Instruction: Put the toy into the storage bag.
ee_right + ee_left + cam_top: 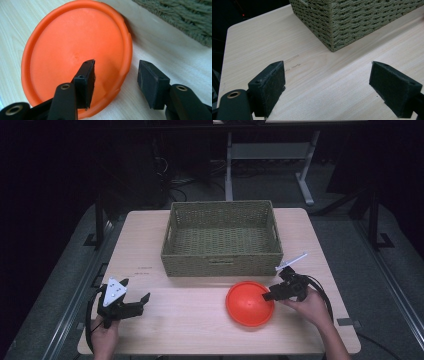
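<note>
An orange round plate lies on the wooden table, in front of the woven basket. My right gripper is at the plate's right edge. In the right gripper view its jaws straddle the rim of the plate: one pad is over the plate's face, the other outside the rim above bare table. A gap shows on both sides, so the right gripper is open. My left gripper rests near the table's front left, open and with nothing between its pads.
The basket is empty and stands at the table's middle back; its corner is close ahead in the left gripper view. A white stick-like part juts from the right gripper toward the basket. Dark floor and desk legs lie beyond the table.
</note>
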`<control>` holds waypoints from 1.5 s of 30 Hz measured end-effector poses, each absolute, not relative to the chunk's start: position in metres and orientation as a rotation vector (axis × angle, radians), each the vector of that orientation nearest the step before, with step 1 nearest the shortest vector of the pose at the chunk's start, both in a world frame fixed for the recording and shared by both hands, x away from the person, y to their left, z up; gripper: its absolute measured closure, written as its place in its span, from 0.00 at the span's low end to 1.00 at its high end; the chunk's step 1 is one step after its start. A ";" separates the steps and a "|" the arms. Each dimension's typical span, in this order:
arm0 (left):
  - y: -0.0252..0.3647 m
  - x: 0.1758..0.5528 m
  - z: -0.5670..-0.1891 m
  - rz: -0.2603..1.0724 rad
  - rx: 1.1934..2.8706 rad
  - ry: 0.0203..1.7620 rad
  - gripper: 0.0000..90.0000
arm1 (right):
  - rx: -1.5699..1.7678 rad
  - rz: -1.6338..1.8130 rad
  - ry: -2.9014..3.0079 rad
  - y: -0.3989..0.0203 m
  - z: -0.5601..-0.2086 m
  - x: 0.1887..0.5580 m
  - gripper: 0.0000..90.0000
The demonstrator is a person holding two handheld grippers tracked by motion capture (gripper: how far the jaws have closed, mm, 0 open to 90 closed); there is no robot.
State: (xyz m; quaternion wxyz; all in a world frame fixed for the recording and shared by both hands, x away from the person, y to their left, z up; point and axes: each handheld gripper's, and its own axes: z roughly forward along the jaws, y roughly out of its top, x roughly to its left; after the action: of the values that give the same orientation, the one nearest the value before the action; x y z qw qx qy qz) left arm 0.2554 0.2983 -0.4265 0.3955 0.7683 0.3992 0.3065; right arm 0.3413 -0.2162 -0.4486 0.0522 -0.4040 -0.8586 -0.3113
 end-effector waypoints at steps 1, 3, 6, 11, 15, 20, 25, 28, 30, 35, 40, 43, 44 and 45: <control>0.298 0.255 -0.427 0.777 1.949 1.011 0.14 | -1.230 -0.943 -2.607 -0.216 -0.449 0.342 0.55; 0.298 0.256 -0.427 0.778 1.951 1.011 0.14 | -1.228 -0.936 -2.607 -0.216 -0.450 0.342 0.57; 0.298 0.256 -0.427 0.778 1.948 1.013 0.14 | -1.226 -0.928 -2.599 -0.215 -0.451 0.343 0.59; 0.298 0.255 -0.427 0.779 1.949 1.014 0.14 | -1.203 -0.896 -2.618 -0.213 -0.454 0.343 0.66; 0.298 0.255 -0.427 0.781 1.952 1.014 0.14 | -1.198 -0.896 -2.621 -0.212 -0.454 0.343 0.69; 0.299 0.256 -0.427 0.780 1.949 1.018 0.14 | -1.209 -0.951 -2.589 -0.216 -0.450 0.344 0.80; 0.300 0.256 -0.427 0.776 1.942 1.020 0.14 | -1.219 -1.010 -2.589 -0.215 -0.439 0.338 0.86; 0.300 0.256 -0.427 0.778 1.938 1.021 0.14 | -1.219 -1.062 -2.584 -0.216 -0.432 0.333 0.89; 0.300 0.256 -0.426 0.779 1.939 1.019 0.14 | -1.222 -1.069 -2.594 -0.215 -0.428 0.331 0.90; 0.300 0.255 -0.427 0.783 1.940 1.022 0.14 | -1.201 -1.107 -2.633 -0.210 -0.413 0.321 0.91; 0.301 0.255 -0.426 0.786 1.935 1.028 0.14 | -1.171 -1.126 -2.650 -0.206 -0.401 0.317 0.91; 0.301 0.255 -0.426 0.785 1.935 1.028 0.14 | -1.159 -1.136 -2.653 -0.206 -0.396 0.316 0.92; 0.301 0.255 -0.426 0.785 1.935 1.027 0.14 | -1.155 -1.143 -2.651 -0.206 -0.394 0.315 0.92; 0.301 0.255 -0.426 0.786 1.935 1.027 0.14 | -1.150 -1.144 -2.656 -0.206 -0.392 0.315 0.91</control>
State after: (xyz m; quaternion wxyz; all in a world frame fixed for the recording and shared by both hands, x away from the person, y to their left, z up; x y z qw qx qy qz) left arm 0.2550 0.3007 -0.4262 0.3959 0.7636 0.4050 0.3101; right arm 0.3146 -0.2062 -0.3923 0.0148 -0.3697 -0.8532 -0.3676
